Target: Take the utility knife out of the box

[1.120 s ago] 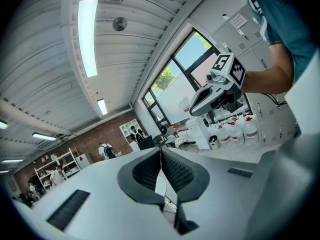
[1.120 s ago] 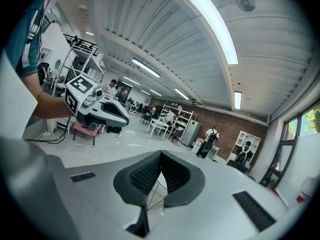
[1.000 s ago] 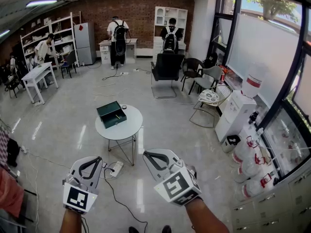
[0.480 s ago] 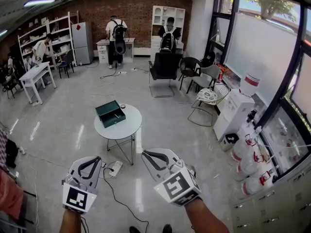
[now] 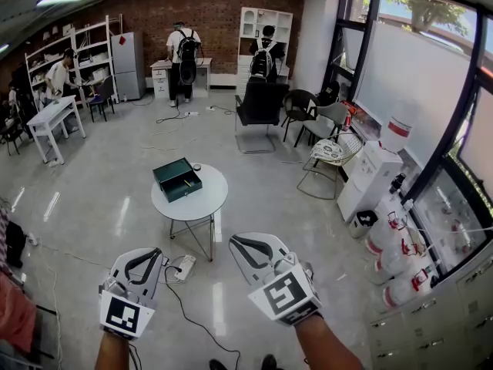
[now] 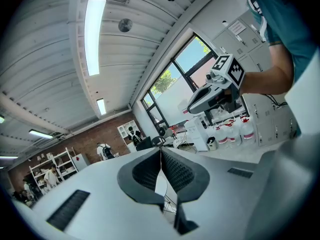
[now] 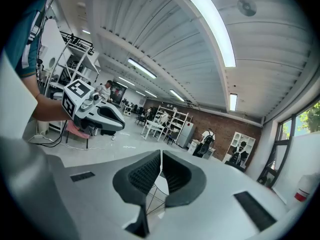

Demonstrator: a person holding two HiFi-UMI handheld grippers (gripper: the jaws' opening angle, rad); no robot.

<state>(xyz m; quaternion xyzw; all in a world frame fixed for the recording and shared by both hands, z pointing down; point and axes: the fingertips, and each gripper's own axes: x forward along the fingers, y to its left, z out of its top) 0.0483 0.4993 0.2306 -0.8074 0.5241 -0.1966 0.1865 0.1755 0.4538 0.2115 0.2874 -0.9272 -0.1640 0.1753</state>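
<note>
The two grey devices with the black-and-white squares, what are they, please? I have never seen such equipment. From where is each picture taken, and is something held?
There is no robot here. A person holds a hand tool in each hand: the left tongs and the right tongs. The patterned cubes are part of these tools. The wide picture of the room comes from a camera on the person's head, looking forward and down. The other two pictures come from a camera that rides on each tool and looks along its own tongs. In both, the tongs are shut with nothing between them, so nothing is held. Ahead stands a small round white table with a green box on it. What lies inside the box is too small to make out.
</note>
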